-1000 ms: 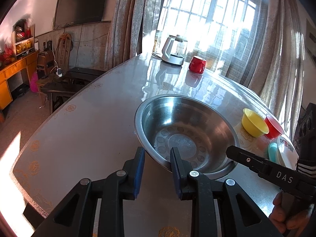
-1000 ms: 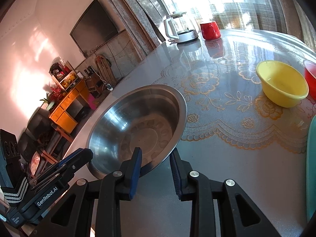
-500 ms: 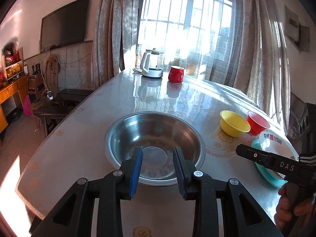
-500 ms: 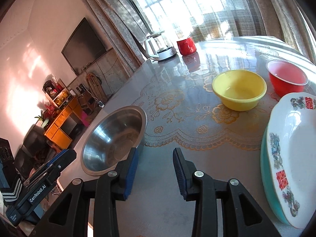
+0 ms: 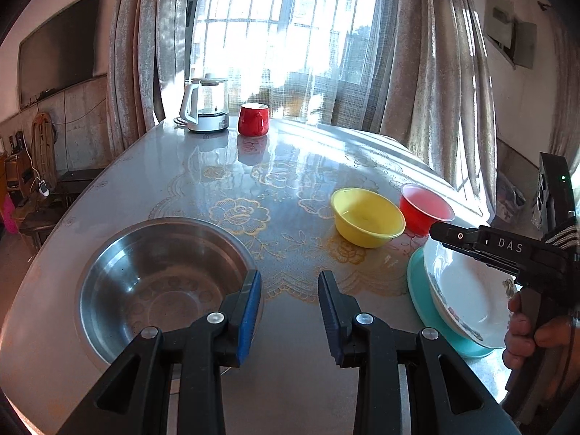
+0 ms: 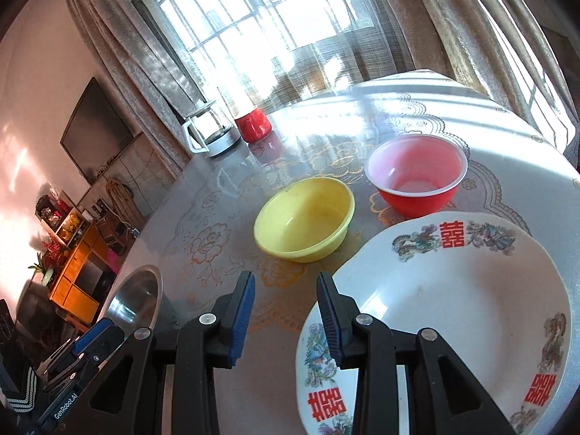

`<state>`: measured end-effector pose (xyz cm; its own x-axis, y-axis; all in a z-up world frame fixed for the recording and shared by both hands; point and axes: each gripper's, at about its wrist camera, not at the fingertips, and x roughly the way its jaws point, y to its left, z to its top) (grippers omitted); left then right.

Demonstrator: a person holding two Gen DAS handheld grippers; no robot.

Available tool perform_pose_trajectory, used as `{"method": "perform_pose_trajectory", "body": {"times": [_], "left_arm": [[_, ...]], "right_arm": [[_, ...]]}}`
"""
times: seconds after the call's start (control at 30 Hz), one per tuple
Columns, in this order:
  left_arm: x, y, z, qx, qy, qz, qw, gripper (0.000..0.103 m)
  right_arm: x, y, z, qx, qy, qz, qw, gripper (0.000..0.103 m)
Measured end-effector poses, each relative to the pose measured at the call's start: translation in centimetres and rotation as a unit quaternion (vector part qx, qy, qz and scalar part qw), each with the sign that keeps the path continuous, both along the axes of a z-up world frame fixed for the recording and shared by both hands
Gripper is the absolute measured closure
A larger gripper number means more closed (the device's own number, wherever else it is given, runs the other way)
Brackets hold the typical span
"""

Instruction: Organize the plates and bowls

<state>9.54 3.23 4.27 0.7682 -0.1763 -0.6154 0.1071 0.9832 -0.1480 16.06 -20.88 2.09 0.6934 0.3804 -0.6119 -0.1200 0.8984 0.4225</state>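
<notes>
Both grippers, left gripper point(image 5: 290, 308) and right gripper point(image 6: 286, 311), are hovering narrowly parted and empty, while yellow bowl point(image 6: 304, 219) at twelve o'clock and red bowl point(image 6: 417, 177) at one are waiting unstacked.

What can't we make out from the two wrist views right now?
- Teal plate: left wrist view shows only its rim; the white plate covers the rest, and the right wrist view does not show it clearly.
- Steel basin: right wrist view shows just a sliver, blocked by the left gripper.
- White plate: near edge cut by the frame in the right wrist view.
- Kettle: contents unreadable, window glare.
</notes>
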Motion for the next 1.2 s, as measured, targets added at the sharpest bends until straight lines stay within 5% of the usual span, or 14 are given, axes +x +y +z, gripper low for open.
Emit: {"method": "perform_pose_trajectory", "body": {"times": [0.5, 0.9, 1.03, 1.2], "left_arm": [[9.7, -4.5, -1.9, -0.062, 0.044, -0.03, 0.9966, 0.07], [14.3, -6.1, -4.8, -0.086, 0.093, -0.011, 0.9919, 0.07], [14.7, -6.7, -5.2, -0.085, 0.092, -0.026, 0.9918, 0.089], [14.2, -6.2, -5.4, -0.09, 0.086, -0.029, 0.9918, 0.09]], "right_arm": [[8.6, -1.2, -2.0, -0.041, 0.068, -0.023, 0.997, 0.079], [10.7, -1.3, -3.3, -0.066, 0.087, -0.031, 0.993, 0.079], [11.0, -0.3, -3.4, -0.092, 0.081, -0.019, 0.992, 0.087], [10.8, 0.1, -3.1, -0.089, 0.074, -0.012, 0.993, 0.091]]}}
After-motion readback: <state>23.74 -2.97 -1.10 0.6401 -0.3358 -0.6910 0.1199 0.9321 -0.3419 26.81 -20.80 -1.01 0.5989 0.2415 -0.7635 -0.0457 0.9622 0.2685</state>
